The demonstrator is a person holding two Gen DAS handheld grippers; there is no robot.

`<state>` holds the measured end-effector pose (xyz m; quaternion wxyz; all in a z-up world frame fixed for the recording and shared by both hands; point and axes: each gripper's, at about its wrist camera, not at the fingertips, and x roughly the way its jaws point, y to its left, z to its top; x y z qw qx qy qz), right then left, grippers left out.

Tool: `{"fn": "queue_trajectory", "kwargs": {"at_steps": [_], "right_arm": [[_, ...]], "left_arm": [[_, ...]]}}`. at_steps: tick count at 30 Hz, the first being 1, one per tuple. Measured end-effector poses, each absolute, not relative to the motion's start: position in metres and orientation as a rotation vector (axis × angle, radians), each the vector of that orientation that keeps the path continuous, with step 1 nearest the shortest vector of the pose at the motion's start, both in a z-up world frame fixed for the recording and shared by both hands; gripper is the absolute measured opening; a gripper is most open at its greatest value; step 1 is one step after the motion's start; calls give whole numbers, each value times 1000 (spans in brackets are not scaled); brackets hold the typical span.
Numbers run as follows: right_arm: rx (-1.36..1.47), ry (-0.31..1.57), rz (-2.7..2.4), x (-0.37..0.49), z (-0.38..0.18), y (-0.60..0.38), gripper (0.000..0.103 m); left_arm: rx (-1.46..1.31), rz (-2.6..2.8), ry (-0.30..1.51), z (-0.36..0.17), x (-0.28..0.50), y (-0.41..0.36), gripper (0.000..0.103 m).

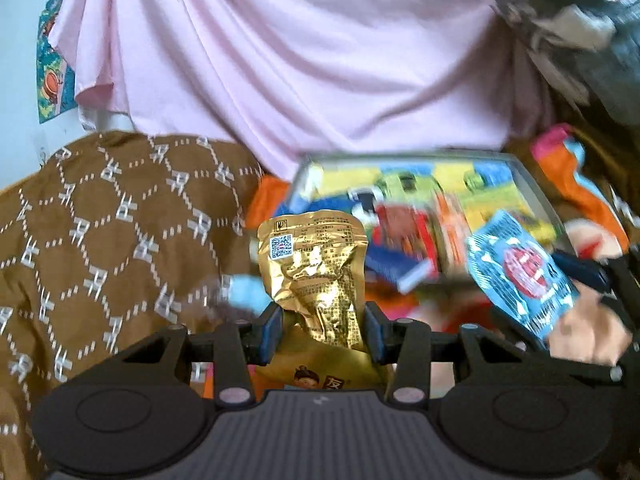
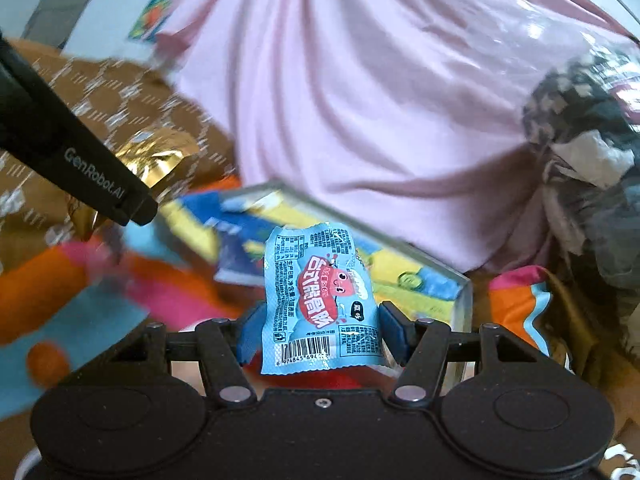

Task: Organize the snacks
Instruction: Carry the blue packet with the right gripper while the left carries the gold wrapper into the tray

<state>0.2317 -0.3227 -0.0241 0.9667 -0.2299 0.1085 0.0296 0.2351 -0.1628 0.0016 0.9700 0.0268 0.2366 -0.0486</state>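
Gold packet [image 1: 316, 276] sits pinched (upright) in left gripper [image 1: 324, 330].

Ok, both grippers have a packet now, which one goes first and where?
Probably ease the right gripper forward and release its blue sausage packet into the clear tray, which lies just ahead of it and already holds packets. The left gripper, shut on the gold foil packet, sits beside the tray, so it can follow.

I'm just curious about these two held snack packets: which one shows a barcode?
The light blue packet in the right gripper: a barcode runs along its lower edge. The gold foil packet in the left gripper shows a small QR code instead.
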Motion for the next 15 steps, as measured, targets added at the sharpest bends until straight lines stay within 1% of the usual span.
{"fn": "queue_trajectory", "kwargs": {"at_steps": [7,15], "right_arm": [[-352,184,-17,277,-10,-341,62],[-262,155,-76,320,-4,-362,63]], "left_arm": [[5,-79,430,25,294,-179,48],[-2,-104,468,22,357,-209,48]]}}
